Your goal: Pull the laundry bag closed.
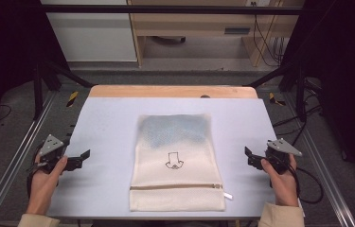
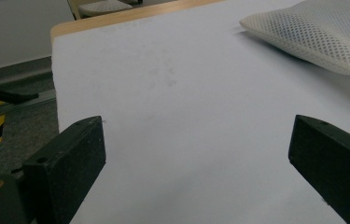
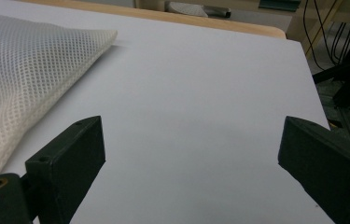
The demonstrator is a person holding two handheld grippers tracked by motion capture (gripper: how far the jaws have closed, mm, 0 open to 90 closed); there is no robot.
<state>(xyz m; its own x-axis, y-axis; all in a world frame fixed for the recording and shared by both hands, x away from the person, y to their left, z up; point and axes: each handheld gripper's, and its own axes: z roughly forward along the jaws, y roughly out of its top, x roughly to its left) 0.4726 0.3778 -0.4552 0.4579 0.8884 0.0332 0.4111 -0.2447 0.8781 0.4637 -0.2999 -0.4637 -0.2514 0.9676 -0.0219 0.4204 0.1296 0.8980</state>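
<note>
Right in the middle of the table lies the mesh bag, flat, with its zipper shut near me at 6 o'clock and something blue-grey showing inside toward 12 o'clock; I think no work on it has begun, so all of it is left; my left tongs rest at 9 o'clock from the bag, well apart, jaws wide and holding nothing; my right tongs rest at 3 o'clock, also wide and holding nothing; both point in at the bag.
</note>
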